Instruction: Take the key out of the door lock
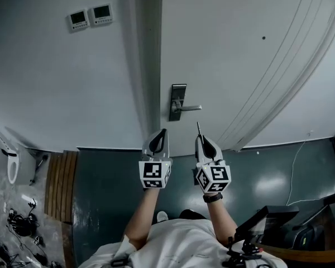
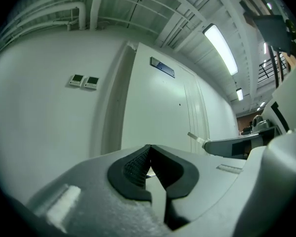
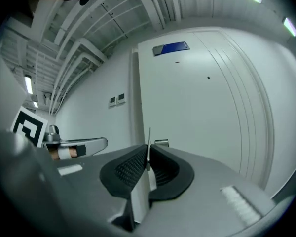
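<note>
Right gripper [image 1: 202, 142] is pressed onto the key [image 1: 199, 128], which is pinched by its lower end between the ribbed pads so that the thin metal blade stands up out of the jaws, edge-on in the right gripper view. The key is thus found in this gripper and not in the lock plate [image 1: 178, 96]: in the head view its tip is seen below the plate and apart from it, and the handle [image 1: 191, 108] is left untouched and level. The grip is judged to be kept narrow and firm because so slim a piece could twist or slip if held loosely.

Left gripper [image 1: 159, 136] is held beside the right one, pointed at the door [image 1: 240, 66], with its pads brought fully together and nothing between them. It is judged to be kept idle, since only one grip is needed for a key. The extraction itself appears done; only carrying the key away or setting it down is judged to be left.
</note>
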Demonstrator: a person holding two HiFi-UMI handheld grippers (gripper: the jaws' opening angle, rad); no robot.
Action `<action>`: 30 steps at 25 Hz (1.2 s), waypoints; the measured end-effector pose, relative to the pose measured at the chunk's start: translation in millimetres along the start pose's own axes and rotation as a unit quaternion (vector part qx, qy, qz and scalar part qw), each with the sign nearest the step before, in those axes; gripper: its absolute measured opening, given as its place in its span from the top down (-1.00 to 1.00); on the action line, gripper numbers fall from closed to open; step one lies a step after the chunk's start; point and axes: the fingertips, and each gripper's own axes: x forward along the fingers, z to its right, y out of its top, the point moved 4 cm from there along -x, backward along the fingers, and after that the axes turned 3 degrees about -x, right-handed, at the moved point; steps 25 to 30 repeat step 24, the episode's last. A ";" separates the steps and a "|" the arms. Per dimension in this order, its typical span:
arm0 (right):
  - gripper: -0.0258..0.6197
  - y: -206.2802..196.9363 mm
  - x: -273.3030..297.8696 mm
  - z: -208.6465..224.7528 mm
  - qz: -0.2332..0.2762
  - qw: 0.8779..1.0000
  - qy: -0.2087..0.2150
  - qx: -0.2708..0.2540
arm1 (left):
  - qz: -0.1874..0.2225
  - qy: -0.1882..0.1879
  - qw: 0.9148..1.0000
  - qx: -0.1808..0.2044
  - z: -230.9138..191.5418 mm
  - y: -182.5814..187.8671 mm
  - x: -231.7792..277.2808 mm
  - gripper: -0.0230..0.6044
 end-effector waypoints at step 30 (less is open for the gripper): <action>0.83 30.7 -14.0 39.7 0.019 0.999 0.024 -0.027 | -0.005 -0.033 0.999 0.017 71.0 5.4 30.9 0.92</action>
